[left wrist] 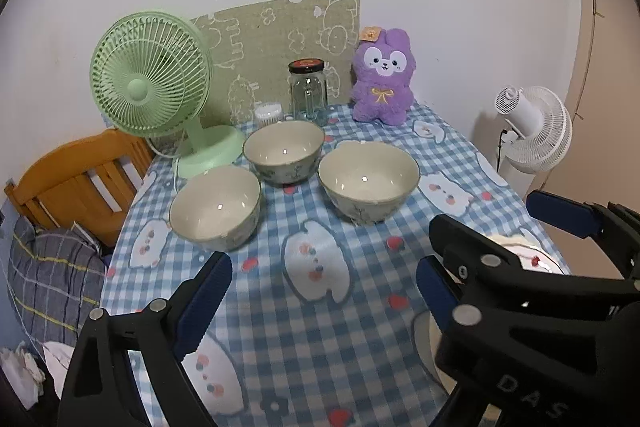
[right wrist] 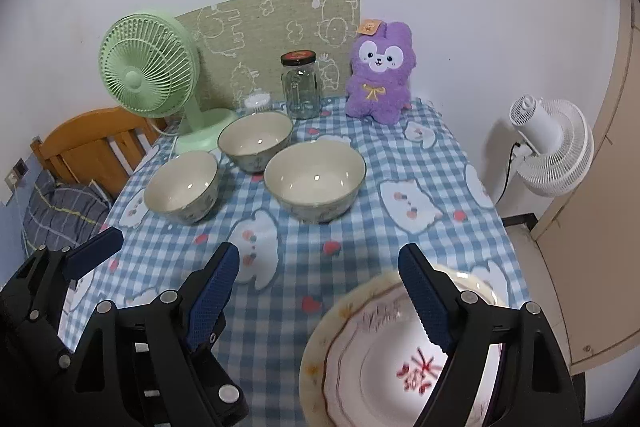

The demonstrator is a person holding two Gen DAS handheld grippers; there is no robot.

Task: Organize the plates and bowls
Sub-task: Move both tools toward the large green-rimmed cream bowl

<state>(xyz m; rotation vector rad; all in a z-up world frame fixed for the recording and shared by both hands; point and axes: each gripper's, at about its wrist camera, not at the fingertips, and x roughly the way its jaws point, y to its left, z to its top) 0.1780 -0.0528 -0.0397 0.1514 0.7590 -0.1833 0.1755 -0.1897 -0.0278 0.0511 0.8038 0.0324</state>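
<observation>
Three bowls (right wrist: 256,167) stood grouped on the checked tablecloth (right wrist: 400,155), well ahead of both jaws. A plate (right wrist: 360,359) lay under the right gripper (right wrist: 320,291), whose spread jaws hovered level above its rim. The left gripper (left wrist: 324,291) hung beside it, jaws spread, pinching nothing. Beyond the bowls stood a green fan (left wrist: 148,87), jar (left wrist: 307,91) and purple toy (left wrist: 382,79).

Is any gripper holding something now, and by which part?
Nothing is held: left gripper and right gripper are both open, the right one above the plate.
</observation>
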